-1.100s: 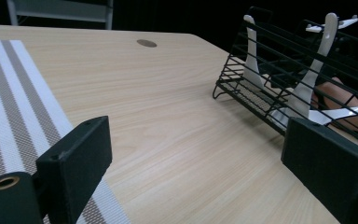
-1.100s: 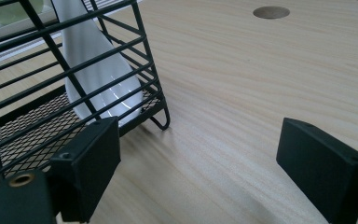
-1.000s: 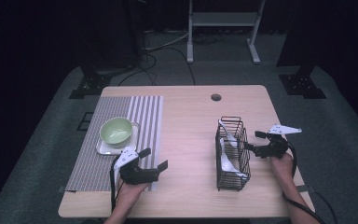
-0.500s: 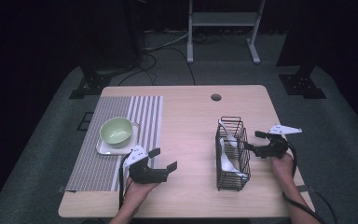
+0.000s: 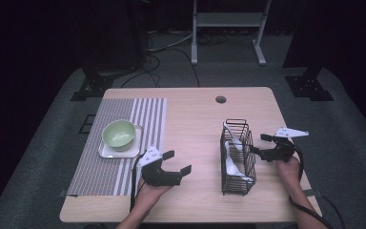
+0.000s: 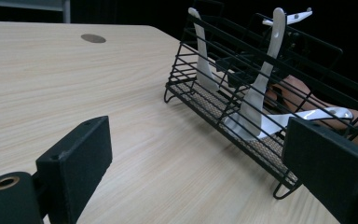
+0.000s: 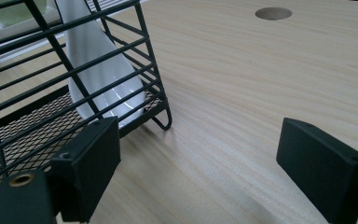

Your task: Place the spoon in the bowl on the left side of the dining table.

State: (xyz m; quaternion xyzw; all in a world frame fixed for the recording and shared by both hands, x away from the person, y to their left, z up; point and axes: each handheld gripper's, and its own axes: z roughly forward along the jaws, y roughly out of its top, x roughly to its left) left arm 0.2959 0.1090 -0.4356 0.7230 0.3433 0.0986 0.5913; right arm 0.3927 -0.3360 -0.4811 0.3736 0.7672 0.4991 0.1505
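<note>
A black wire basket (image 5: 237, 157) stands right of the table's middle and holds white spoons (image 5: 232, 164). In the left gripper view the basket (image 6: 242, 88) lies ahead to the right with the white spoons (image 6: 256, 100) leaning inside it. My left gripper (image 5: 177, 162) is open, low over the wood left of the basket, with nothing between its jaws. My right gripper (image 5: 259, 144) is open beside the basket's right side. Its own view has the basket's corner (image 7: 74, 88) and a white spoon (image 7: 100, 70) at left. A green bowl (image 5: 118, 133) sits on a white square plate (image 5: 106, 151).
A grey striped placemat (image 5: 119, 143) covers the table's left part under the plate. A round cable hole (image 5: 220, 99) lies near the far edge. Bare wood (image 5: 195, 143) runs between the mat and the basket. Stands and cables crowd the dark floor behind.
My left gripper has moved right, away from the plate and toward the basket, over the bare wood. The right gripper has stayed beside the basket.
</note>
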